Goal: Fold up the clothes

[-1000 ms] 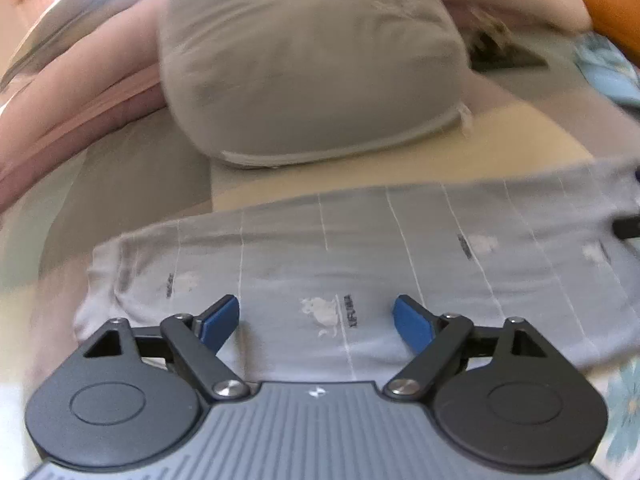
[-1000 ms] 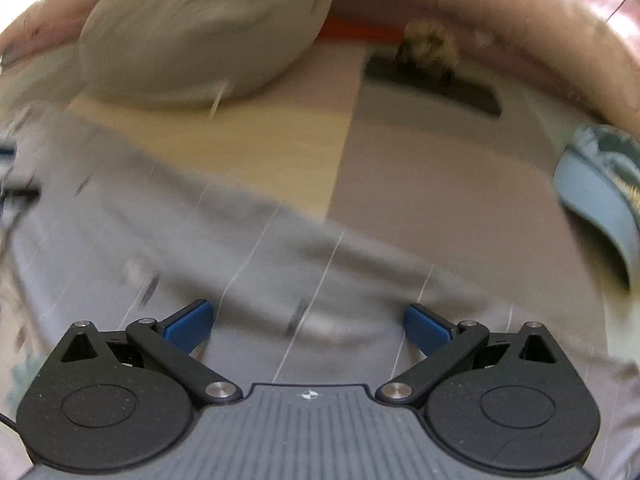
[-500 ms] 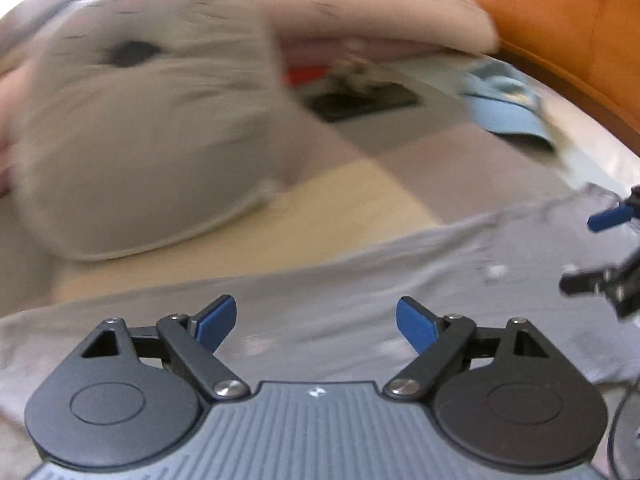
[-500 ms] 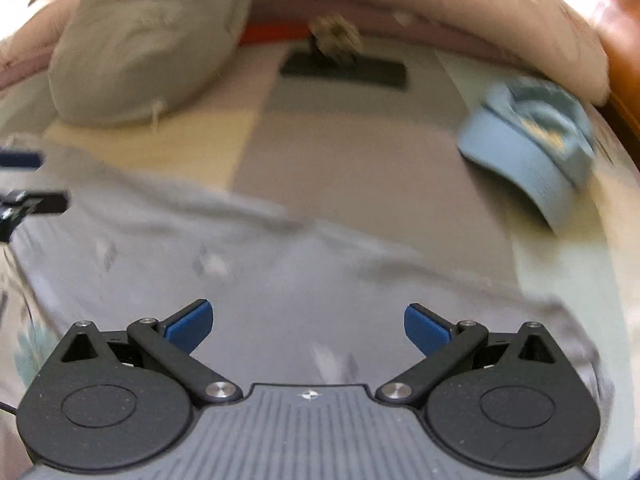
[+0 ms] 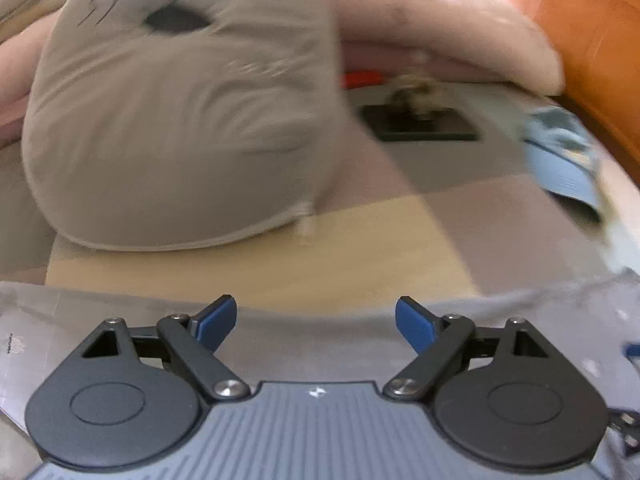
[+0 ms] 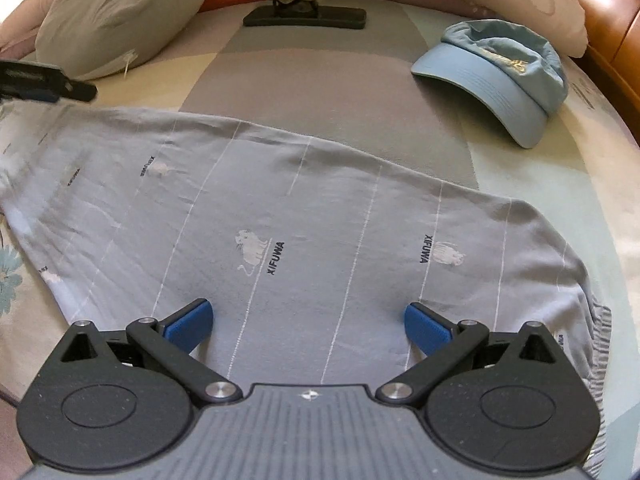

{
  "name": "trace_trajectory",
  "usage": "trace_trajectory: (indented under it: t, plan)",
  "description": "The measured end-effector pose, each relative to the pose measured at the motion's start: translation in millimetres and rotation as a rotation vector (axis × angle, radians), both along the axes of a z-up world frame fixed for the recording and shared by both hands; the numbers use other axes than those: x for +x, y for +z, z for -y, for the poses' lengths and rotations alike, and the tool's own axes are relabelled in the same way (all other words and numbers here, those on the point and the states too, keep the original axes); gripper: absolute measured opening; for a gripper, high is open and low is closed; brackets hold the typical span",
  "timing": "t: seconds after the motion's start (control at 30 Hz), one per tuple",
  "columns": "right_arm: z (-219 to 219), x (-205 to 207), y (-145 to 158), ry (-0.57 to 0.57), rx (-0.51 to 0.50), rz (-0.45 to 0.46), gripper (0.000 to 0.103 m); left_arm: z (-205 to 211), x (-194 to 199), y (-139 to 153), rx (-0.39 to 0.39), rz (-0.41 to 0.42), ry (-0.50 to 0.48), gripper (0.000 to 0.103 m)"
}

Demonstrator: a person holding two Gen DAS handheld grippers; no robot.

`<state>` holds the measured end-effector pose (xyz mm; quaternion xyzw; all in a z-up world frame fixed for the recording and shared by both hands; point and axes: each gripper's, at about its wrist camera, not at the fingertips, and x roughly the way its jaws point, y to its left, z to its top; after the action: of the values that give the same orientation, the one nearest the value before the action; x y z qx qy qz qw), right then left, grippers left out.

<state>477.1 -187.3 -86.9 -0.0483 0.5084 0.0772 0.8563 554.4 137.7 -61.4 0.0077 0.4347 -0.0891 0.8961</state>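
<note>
From the left wrist view, my left tongs (image 5: 315, 322) stand wide apart with nothing between the blue pads. The grey garment (image 5: 520, 320) lies directly under them, and its far edge runs crosswise just beyond the fingertips, so the hem I would take is a short reach ahead and down. Past it sit the grey pillow (image 5: 180, 128) and bare bed sheet (image 5: 280, 256). A second ago this camera looked down on the printed middle of the cloth; now it faces the garment's far edge, and the picture is blurred.

From the right wrist view, my right tongs (image 6: 308, 322) are equally spread and empty, hovering over the garment (image 6: 280, 208), which lies flat on the bed (image 6: 340, 80) with its long axis running left to right across the picture. Its right end curves off just beside the right pad, so this hand is nearer that end; the left tongs show at the far left edge. A blue cap (image 6: 500, 76) lies well apart beyond. Compared with a second ago, this view has swung rightward along the cloth and sharpened.
</note>
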Motion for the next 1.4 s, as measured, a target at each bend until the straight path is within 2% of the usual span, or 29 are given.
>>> trace_trajectory:
  t: [0.1,0.2,0.33,0.43,0.57,0.7,0.87,0.9,1.07,1.27,1.33,1.4]
  plan:
    - [-1.0,4.6,-0.9,0.019,-0.007,-0.006,0.103,29.0,-27.1,-4.6,0.041,0.002,-0.103,0.087]
    - [-0.3,3.6,-0.9,0.029,-0.010,-0.004,0.103,53.8,-55.5,-23.3,0.097,-0.013,-0.186,0.087]
    - [2.1,-8.9,1.5,0.050,-0.016,-0.033,0.103,54.5,-81.1,-39.5,0.088,-0.060,-0.150,0.088]
    - [5.0,-37.1,2.0,0.050,-0.017,-0.058,0.103,51.1,-92.6,-31.4,0.090,-0.085,-0.129,0.087]
    - [15.0,-58.4,11.0,0.049,0.016,-0.099,0.103,55.4,-95.9,-17.6,0.109,-0.060,-0.152,0.087]
    - [34.5,-55.9,25.4,-0.043,0.036,-0.019,0.103,72.8,-90.3,-20.3,0.098,-0.040,-0.187,0.087]
    - [57.6,-43.5,0.8,-0.153,0.032,-0.058,0.103,89.4,-81.7,-38.0,0.063,-0.050,-0.174,0.088]
    - [56.2,-46.5,0.5,-0.141,0.021,-0.032,0.103,90.1,-81.6,-39.2,0.066,-0.048,-0.167,0.089]
    - [54.0,-47.2,-1.8,-0.139,0.016,-0.030,0.103,81.9,-82.1,-37.9,0.086,-0.073,-0.137,0.090]
    - [59.2,-49.3,-1.7,-0.137,0.029,-0.018,0.103,59.8,-83.6,-28.8,0.108,-0.125,-0.029,0.088]
    - [57.5,-49.3,-2.9,-0.138,0.027,-0.011,0.103,66.9,-80.9,-20.3,0.095,-0.108,-0.045,0.088]
    - [56.8,-50.8,-3.8,-0.138,0.027,0.005,0.103,90.1,-75.1,-13.5,0.074,-0.082,-0.117,0.089]
